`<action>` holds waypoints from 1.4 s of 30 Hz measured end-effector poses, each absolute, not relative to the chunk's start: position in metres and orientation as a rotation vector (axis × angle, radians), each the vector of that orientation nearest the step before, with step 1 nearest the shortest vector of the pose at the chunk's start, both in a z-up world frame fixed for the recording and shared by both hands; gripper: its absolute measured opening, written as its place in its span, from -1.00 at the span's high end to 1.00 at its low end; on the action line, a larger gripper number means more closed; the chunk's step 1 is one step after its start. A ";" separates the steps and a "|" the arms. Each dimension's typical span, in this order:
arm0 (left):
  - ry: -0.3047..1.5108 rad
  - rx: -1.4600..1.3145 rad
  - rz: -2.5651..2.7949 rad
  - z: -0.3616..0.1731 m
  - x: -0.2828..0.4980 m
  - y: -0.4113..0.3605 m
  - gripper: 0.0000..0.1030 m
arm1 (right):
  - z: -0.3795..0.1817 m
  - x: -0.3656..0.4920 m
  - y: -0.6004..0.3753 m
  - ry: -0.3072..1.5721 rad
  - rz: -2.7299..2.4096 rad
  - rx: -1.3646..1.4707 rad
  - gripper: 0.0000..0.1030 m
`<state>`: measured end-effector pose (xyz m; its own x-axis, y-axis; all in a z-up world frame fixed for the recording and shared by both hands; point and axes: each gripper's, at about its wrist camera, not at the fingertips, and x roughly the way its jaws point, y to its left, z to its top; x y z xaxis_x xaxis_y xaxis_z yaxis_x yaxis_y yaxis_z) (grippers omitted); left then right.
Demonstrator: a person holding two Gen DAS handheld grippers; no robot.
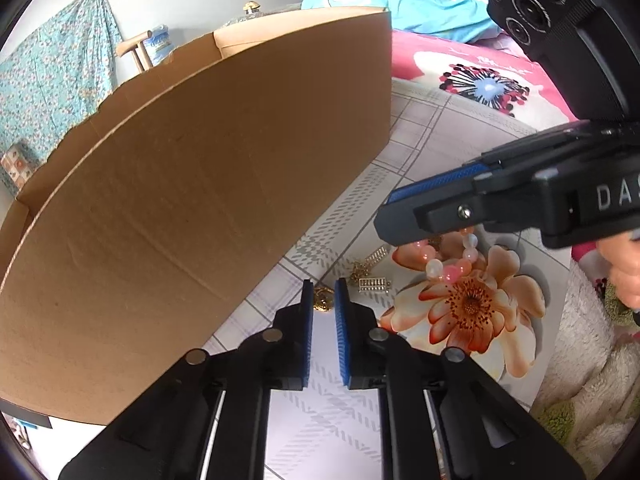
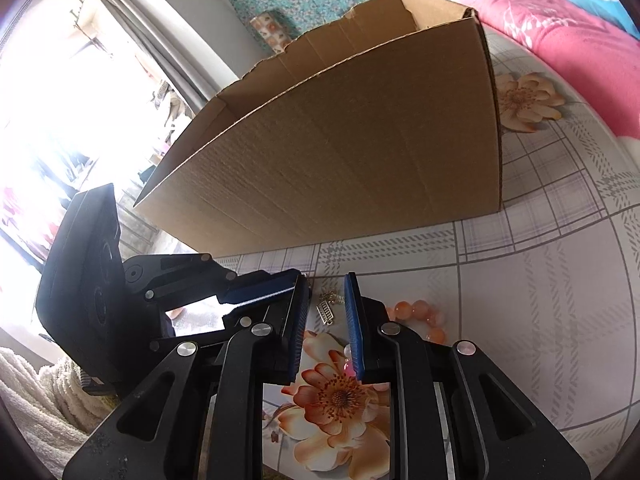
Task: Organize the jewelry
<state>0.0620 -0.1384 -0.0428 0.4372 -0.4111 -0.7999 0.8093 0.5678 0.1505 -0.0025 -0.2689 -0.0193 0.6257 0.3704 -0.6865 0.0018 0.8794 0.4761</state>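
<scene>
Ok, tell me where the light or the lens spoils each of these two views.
Right wrist view: the window at left is blown out to white, and haze washes over the left gripper in front of it. Left wrist view: evenly lit, no glare, but the fisheye bows the cardboard box top edge into a curve. Both views: dark corners outside the lens circle; the bead bracelet stays sharp.

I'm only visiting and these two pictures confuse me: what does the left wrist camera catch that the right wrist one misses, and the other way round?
Only the left wrist view shows the small gold pendant between the left gripper fingers. Only the right wrist view shows the bright window and grey curtain. Both show the cardboard box, the pink bead bracelet, the silver ladder-shaped charm and the flowered tablecloth.
</scene>
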 end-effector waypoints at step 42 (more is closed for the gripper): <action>0.846 0.140 -0.686 -0.019 0.040 -0.031 1.00 | -0.019 0.004 -0.196 0.948 0.191 0.083 0.51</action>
<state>0.0396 -0.0305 -0.0188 0.4640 -0.5026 -0.7295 0.6094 0.7787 -0.1490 0.0042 -0.1964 -0.0189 0.5677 0.1986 -0.7989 -0.1256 0.9800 0.1544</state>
